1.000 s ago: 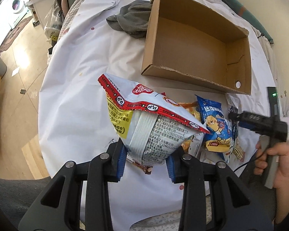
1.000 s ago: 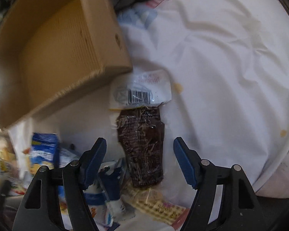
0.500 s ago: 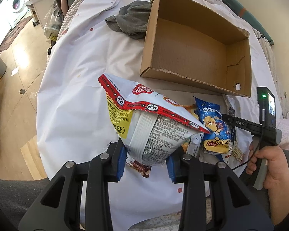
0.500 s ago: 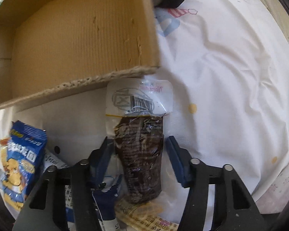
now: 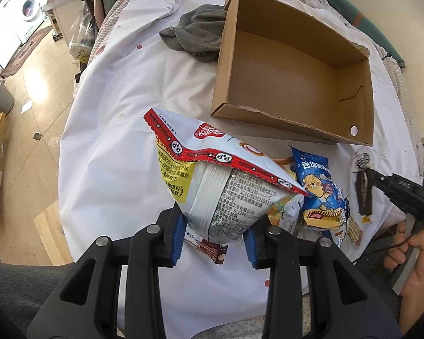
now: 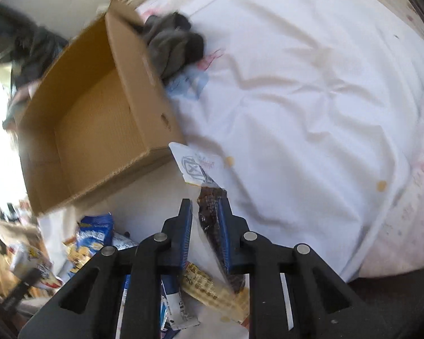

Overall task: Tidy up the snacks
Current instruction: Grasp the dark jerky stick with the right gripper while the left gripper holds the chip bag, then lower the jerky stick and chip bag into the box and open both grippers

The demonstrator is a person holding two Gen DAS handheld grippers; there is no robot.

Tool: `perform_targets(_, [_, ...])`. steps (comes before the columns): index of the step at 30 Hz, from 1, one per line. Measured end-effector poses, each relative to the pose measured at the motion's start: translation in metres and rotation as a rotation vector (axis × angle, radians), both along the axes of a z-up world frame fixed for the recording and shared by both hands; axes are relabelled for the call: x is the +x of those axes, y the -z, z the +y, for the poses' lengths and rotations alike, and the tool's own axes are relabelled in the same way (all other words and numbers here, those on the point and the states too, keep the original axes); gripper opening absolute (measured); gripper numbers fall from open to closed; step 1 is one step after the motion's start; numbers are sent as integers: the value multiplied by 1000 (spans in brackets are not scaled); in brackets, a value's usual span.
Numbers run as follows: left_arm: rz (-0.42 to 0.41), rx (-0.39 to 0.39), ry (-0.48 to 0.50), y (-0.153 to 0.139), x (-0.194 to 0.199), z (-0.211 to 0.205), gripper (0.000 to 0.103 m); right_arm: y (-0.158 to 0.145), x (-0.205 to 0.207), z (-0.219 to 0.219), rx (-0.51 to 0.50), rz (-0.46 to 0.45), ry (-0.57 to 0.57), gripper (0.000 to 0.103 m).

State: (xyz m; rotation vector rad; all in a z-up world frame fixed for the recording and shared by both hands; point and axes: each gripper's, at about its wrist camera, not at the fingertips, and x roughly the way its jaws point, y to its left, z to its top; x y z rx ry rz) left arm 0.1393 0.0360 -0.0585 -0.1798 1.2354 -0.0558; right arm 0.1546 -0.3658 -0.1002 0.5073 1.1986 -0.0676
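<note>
Cardboard, the open box (image 5: pixel 294 70) sits empty on the white-sheeted bed (image 5: pixel 121 90), ready to take the snacks. The left gripper (image 5: pixel 213 243) clamps a white-and-red snack bag (image 5: pixel 220 180) upright above the pile, while the right gripper (image 6: pixel 205 226) is closing its jaws on a dark brown snack pack (image 6: pixel 210 212), lifted edge-on just beside the box, probably for dropping in.

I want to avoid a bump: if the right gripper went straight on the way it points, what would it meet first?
Probably the white sheet just beside the cardboard box's near corner. The right gripper, closing on a dark snack pack, aims there; depth is unclear.
</note>
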Motion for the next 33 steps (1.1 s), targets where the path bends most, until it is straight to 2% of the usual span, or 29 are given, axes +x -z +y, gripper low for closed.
perform_targets(7, [-4, 27, -20, 1, -1, 4, 31, 1, -5, -6, 68, -6, 67, 15])
perform_targets(13, [-10, 21, -35, 0, -1, 9, 31, -4, 1, -2, 36, -27, 57, 10])
perform_targets(19, [-36, 34, -28, -6, -2, 7, 31, -37, -10, -10, -1, -139, 88, 6])
perform_targets(24, [-119, 51, -1, -31, 3, 0, 30, -82, -16, -9, -38, -283, 60, 1])
perform_targets(28, [-170, 54, 15, -53, 19, -7, 30, -109, -7, -6, 0, -354, 12, 1])
perform_targets(33, [-201, 47, 32, -71, 47, -19, 30, -129, 11, 1, 85, -417, -30, 1])
